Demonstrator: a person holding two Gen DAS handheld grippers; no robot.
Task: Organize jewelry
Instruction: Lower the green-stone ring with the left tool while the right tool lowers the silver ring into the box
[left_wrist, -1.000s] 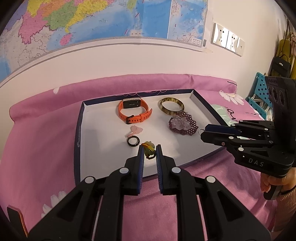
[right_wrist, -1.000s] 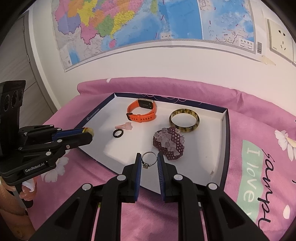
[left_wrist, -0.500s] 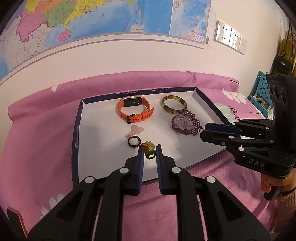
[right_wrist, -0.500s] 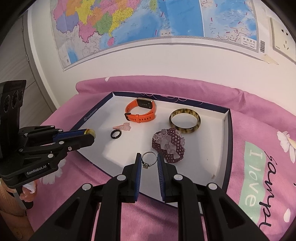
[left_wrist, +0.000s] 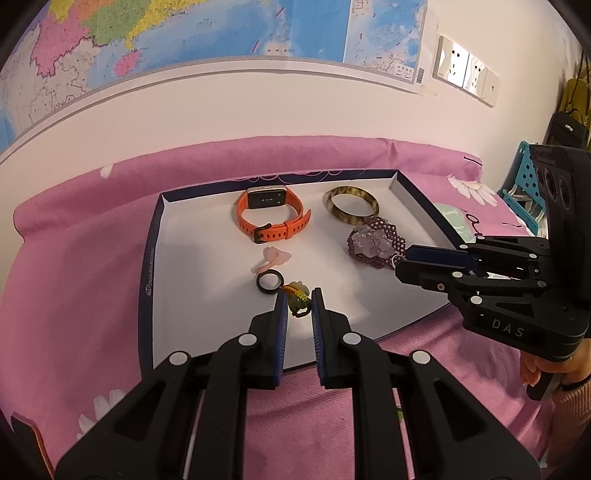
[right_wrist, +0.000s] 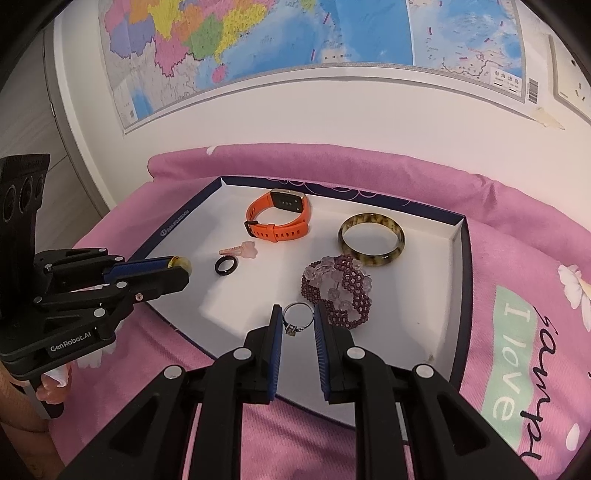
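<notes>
We describe the tray (left_wrist: 147, 258) from left to right as it appears in the left wrist view. The black ring (left_wrist: 269, 281) lies in the lower centre of the tray, with the pink charm (left_wrist: 273, 258) just above it and the orange watch (left_wrist: 271, 218) higher, toward the back wall. Directly right of the black ring, the left gripper (left_wrist: 298, 301) has its two fingers closed against a small green-and-yellow charm (left_wrist: 297, 295), which sits between the pads at the frame centre. Further right lie the tortoiseshell bangle (left_wrist: 351, 208) and, below it, the purple beaded bracelet (left_wrist: 376, 245). In the right wrist view, the right gripper (right_wrist: 298, 319) clamps a silver ring (right_wrist: 295, 317); the ring stands upright between the pads, just left of the beaded bracelet and low over the near part of the tray. We judge that each held piece lies straight ahead of its own gripper, so the placement turns on which open area is nearer: the left gripper is nearer the ring group, the right gripper nearer the bracelets.
</notes>
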